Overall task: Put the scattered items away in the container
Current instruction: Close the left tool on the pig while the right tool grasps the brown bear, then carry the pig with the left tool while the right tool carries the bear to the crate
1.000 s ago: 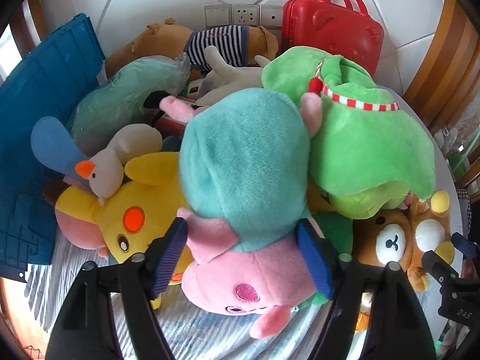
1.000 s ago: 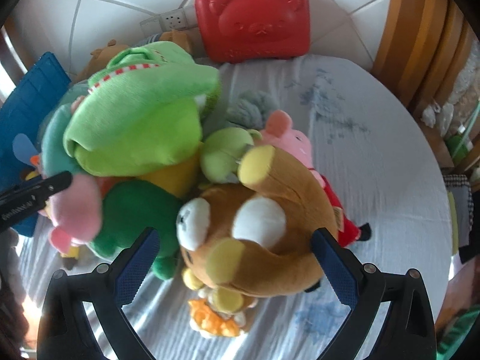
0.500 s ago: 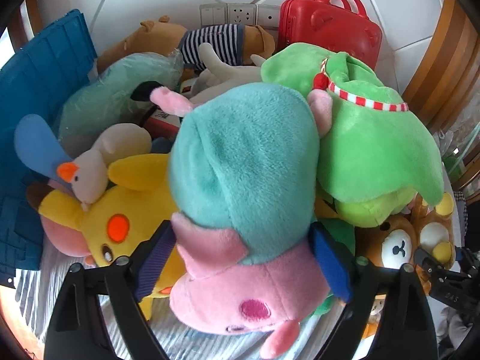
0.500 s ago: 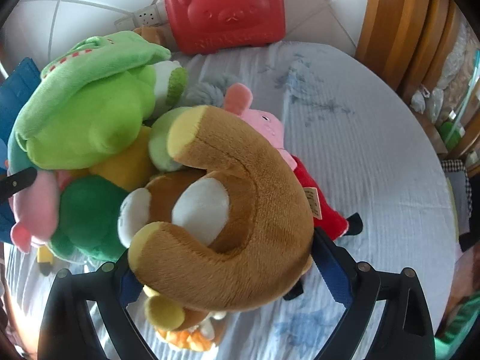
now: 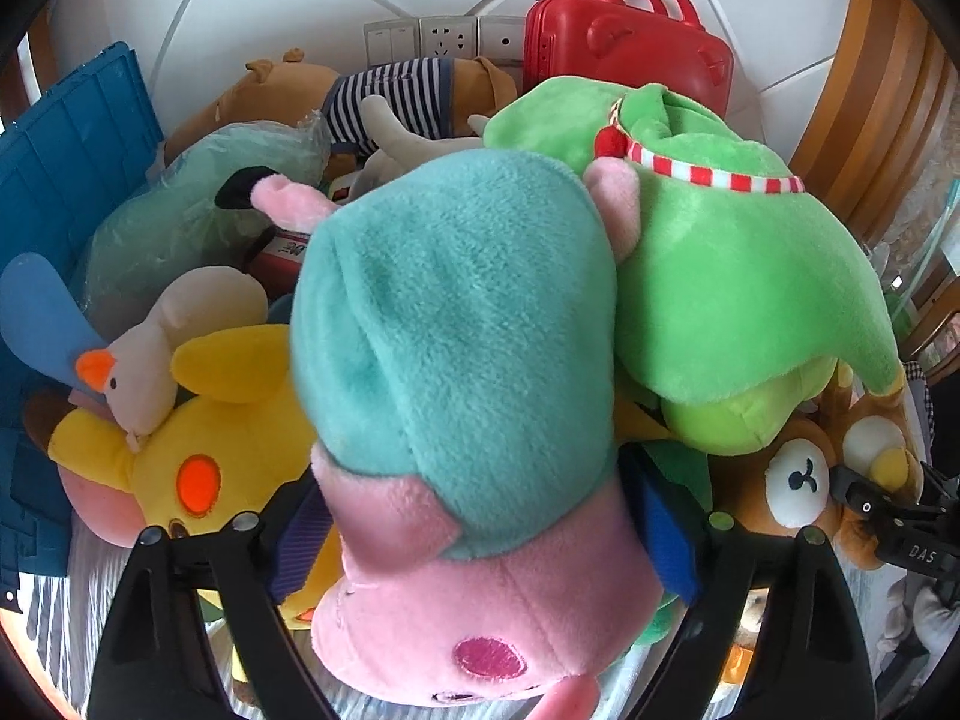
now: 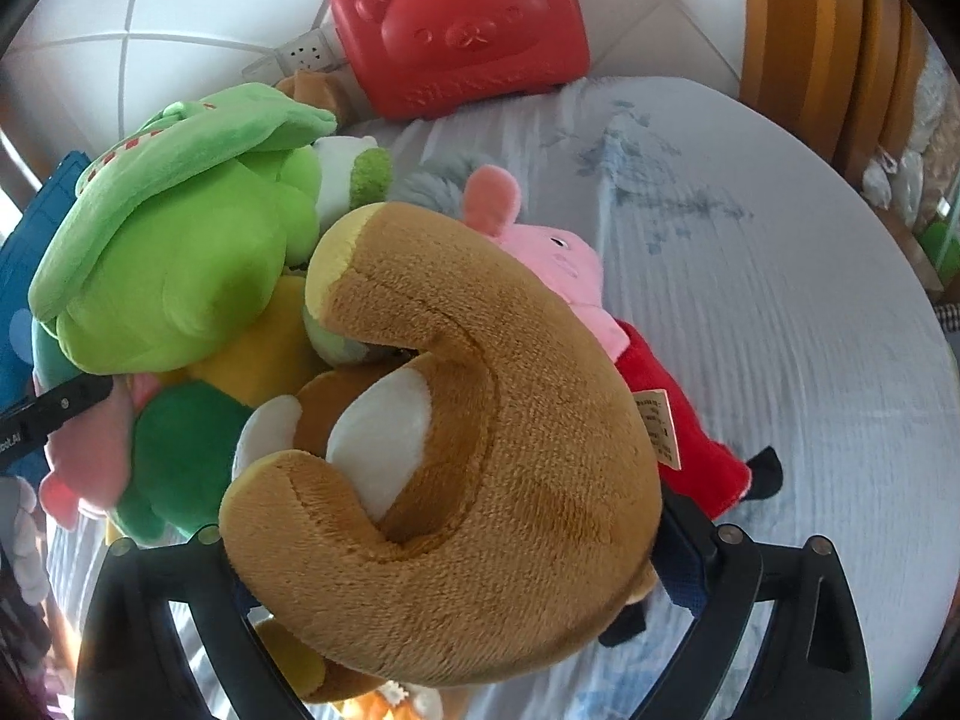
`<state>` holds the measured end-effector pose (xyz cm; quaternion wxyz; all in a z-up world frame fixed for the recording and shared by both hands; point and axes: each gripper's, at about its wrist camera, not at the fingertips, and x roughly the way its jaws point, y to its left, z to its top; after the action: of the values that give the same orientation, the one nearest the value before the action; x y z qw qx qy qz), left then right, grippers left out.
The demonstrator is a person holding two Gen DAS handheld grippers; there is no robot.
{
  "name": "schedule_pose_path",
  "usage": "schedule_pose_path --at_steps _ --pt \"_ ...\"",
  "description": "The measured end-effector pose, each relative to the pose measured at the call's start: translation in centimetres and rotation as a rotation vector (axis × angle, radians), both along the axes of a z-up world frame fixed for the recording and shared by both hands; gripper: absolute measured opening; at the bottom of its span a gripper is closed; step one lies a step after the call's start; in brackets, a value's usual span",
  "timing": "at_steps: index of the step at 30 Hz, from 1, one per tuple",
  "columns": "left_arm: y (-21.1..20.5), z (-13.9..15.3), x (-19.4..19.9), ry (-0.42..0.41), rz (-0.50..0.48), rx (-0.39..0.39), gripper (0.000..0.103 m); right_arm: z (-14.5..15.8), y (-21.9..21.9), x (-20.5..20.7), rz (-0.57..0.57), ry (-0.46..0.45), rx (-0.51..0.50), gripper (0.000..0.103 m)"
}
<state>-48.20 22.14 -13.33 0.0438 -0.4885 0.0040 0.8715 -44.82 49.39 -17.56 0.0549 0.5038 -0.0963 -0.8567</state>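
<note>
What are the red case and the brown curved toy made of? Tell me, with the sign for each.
Red case: apparently hard moulded plastic, glossy; highlights and an embossed bear face show. Brown curved toy between the right gripper's fingers: soft plush fabric, matte; short fuzzy pile and stitched seams show.

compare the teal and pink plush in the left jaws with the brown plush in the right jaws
The teal and pink plush is two-coloured, with a rounded teal body and a pink end; the brown plush is tan with yellow tips. The teal and pink plush is a single lump; the brown plush curves into a C around a white patch. Both are soft toys clamped between blue-padded jaws.
</note>
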Motion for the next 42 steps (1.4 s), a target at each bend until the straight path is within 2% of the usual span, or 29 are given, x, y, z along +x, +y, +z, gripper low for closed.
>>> schedule_pose_path --at_steps 1,3,6,8,10,18,20,25,34,42 --pt "0.0 -0.1 0.1 0.006 0.000 0.001 0.089 0.0 -0.3 0.0 0.009 0.007 0.013 0.099" --pt "0.0 0.1 0.4 0.024 -0.001 -0.002 0.080 0.2 -0.9 0.2 0.022 0.024 0.048 0.099" --pt "-0.4 0.9 1.4 0.043 -0.006 0.005 0.071 0.8 -2.1 0.7 0.044 0.056 0.108 0.093" --pt "-1.0 1.5 2.4 0.052 -0.004 0.007 0.070 1.7 -3.3 2.1 0.074 0.100 0.159 0.090" --pt "-1.8 2.1 3.7 0.060 -0.009 0.005 0.069 2.6 -4.6 3.5 0.104 0.146 0.210 0.086" --pt "-4.8 6.5 9.5 0.149 -0.022 0.011 0.069 8.4 -7.1 8.3 0.178 0.301 0.233 0.080" --pt "-5.4 7.3 10.5 0.168 -0.017 0.008 0.069 9.5 -7.8 8.9 0.195 0.320 0.247 0.080" --pt "-6.7 7.7 12.6 0.165 0.006 -0.001 0.069 10.0 -9.6 10.0 0.230 0.318 0.284 0.078" --pt "-9.9 8.8 16.9 0.168 0.085 -0.015 0.069 13.3 -13.7 11.8 0.393 0.398 0.311 0.076" --pt "-13.6 9.6 21.1 0.166 0.218 -0.035 0.069 15.7 -19.9 12.5 0.593 0.476 0.342 0.075"
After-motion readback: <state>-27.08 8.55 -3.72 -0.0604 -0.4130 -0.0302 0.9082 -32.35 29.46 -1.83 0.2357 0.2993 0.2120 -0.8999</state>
